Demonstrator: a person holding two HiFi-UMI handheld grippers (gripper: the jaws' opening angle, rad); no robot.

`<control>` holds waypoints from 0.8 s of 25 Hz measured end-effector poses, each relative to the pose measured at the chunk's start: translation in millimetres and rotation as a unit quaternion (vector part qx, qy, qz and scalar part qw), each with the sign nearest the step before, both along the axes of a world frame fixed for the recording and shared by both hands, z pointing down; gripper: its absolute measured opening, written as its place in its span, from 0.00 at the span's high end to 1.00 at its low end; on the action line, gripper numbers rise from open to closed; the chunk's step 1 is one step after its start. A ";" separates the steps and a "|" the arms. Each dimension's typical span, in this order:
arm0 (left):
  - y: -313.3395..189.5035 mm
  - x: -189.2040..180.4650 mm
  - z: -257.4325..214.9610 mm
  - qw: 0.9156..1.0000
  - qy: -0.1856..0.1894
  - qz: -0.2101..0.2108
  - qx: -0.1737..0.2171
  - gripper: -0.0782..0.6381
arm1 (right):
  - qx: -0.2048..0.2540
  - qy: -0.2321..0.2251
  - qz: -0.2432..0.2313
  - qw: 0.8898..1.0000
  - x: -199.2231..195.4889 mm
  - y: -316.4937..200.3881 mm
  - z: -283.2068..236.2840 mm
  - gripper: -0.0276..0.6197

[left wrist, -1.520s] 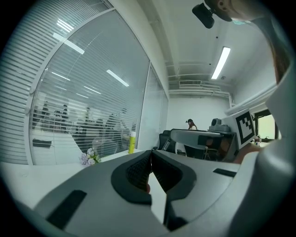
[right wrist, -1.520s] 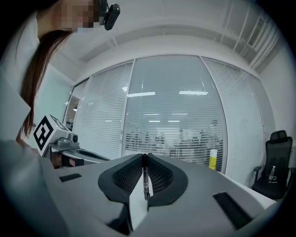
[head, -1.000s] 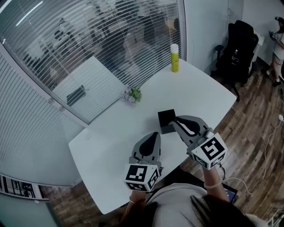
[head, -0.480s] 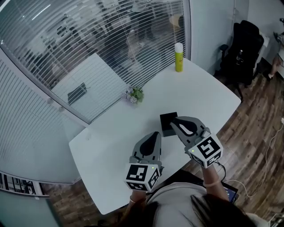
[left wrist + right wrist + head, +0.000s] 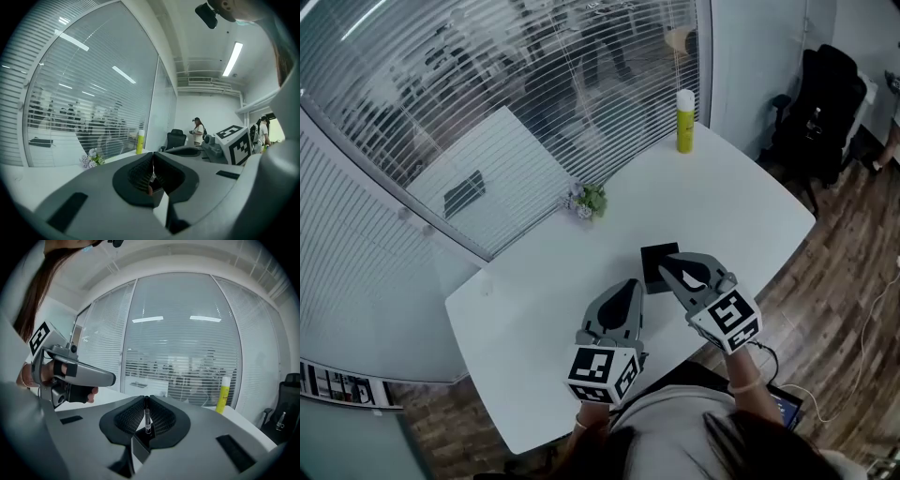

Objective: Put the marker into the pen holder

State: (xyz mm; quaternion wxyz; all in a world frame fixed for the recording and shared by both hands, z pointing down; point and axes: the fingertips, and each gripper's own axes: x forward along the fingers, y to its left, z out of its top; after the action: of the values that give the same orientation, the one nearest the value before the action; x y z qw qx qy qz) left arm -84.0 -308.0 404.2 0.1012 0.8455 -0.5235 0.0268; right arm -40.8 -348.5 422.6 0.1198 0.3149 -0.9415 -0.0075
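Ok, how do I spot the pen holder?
On the white rounded table, look at the near edge by the right gripper. The black square pen holder stands there, the only dark thing; the yellow bottle and small flowering plant sit by the window.

Grey left tool [image 5: 627, 284] and grey right tool [image 5: 668, 262], each patterned at its rear with black-and-white squares, over a white counter [image 5: 534, 281]. Between the right tool's jaws is a black marker [image 5: 147, 417], and just ahead of that tool a black pen holder [image 5: 652, 267]. Farther beyond both tools are a yellow bottle [image 5: 684, 127] with a white cap and a green-leaved plant [image 5: 586, 200] with pale flowers. To the right tool's right lies brown wood-grain floor [image 5: 834, 272].
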 end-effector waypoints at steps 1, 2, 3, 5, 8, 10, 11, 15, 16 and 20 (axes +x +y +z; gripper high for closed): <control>-1.1 1.1 0.7 1.000 0.000 0.000 -0.001 0.86 | -0.004 0.003 -0.002 1.000 -0.5 -0.6 4.1 0.86; -2.2 2.6 1.2 1.000 0.000 0.001 -0.002 0.86 | -0.007 0.006 -0.004 1.000 -0.6 -1.3 7.8 0.86; -3.4 4.0 1.7 1.000 -0.001 0.001 -0.002 0.86 | -0.009 0.008 -0.005 1.000 -0.6 -2.3 11.1 0.86; -6.2 6.0 2.5 1.000 -0.001 0.002 -0.004 0.86 | -0.014 0.013 -0.008 1.000 -1.4 -4.8 17.1 0.86; -9.6 7.4 4.6 1.000 0.000 0.003 -0.007 0.86 | -0.019 0.023 -0.012 1.000 -3.0 -8.0 26.7 0.86; -11.3 7.8 6.5 1.000 0.000 0.003 -0.009 0.86 | -0.022 0.029 -0.013 0.999 -4.1 -9.8 33.4 0.86; -12.1 8.1 7.7 1.000 -0.001 0.003 -0.010 0.86 | -0.025 0.032 -0.013 0.999 -4.5 -10.8 36.9 0.86; -13.0 10.2 11.0 1.000 -0.001 0.003 -0.013 0.86 | -0.032 0.045 -0.015 0.998 -6.5 -14.2 50.2 0.86; -13.2 10.4 11.1 1.000 -0.001 0.003 -0.014 0.86 | -0.034 0.047 -0.016 0.998 -7.5 -15.0 52.6 0.86; -14.8 10.3 14.7 1.000 -0.003 0.003 -0.018 0.86 | -0.043 0.058 -0.023 0.997 -12.4 -17.3 63.1 0.86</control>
State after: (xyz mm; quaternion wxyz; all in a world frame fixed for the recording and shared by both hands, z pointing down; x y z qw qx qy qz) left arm -73.7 -322.8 418.9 0.1152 0.8452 -0.5205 0.0388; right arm -53.2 -365.8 485.7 0.1877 0.2871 -0.9393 0.0116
